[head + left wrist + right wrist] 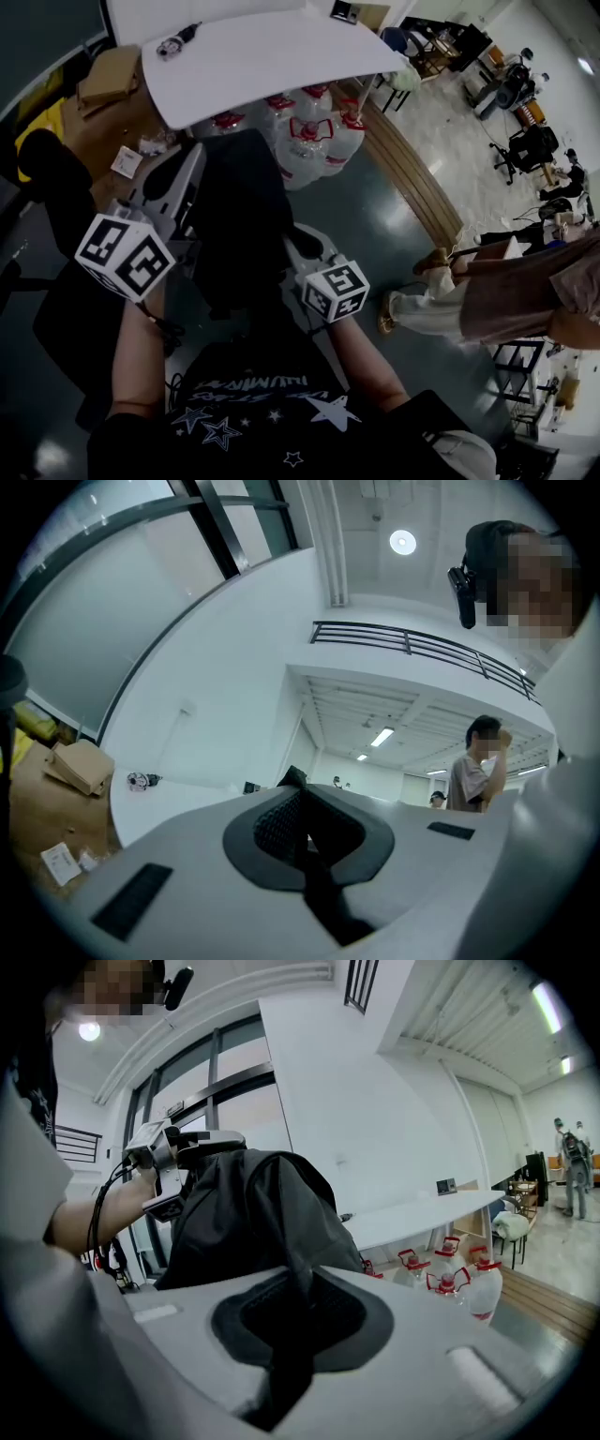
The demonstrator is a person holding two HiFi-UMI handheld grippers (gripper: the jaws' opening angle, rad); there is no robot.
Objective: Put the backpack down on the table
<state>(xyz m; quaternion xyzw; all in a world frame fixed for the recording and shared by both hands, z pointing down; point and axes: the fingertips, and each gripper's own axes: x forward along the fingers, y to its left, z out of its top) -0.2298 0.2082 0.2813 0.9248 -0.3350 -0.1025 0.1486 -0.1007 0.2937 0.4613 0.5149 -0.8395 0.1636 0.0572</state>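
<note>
- Two hands reach out from a black shirt with white stars (pixel 246 412), and each hand holds a gripper.
- The left gripper (pixel 305 834) has its jaws shut tight. A thin black bit of the backpack (pixel 234 220) is pinched between them, and a little tip of it pokes up past the jaws.
- The right gripper (pixel 295 1312) has its jaws almost shut on a black fold of the backpack. The cloth runs up from the jaws to the rest of the backpack.
- The backpack hangs in the air between the two grippers. The left gripper has it near the top. The right gripper has it lower down on the other side.
- The backpack is over the dark floor (pixel 375 220), on the near side of the table (pixel 272 70). It is not on the table yet.
- The table is white and sits just past the backpack. A small dark thing (pixel 175 41) lies on it near the left end.
- Big water bottles (pixel 309 141) with red caps stand on the floor under the table.
- Brown boxes (pixel 108 75) sit to the left of the table.
- A person (pixel 511 295) in a brown top and light trousers is off to the right, well apart from the backpack.
- Black chairs (pixel 530 150) stand far away at the back.
</note>
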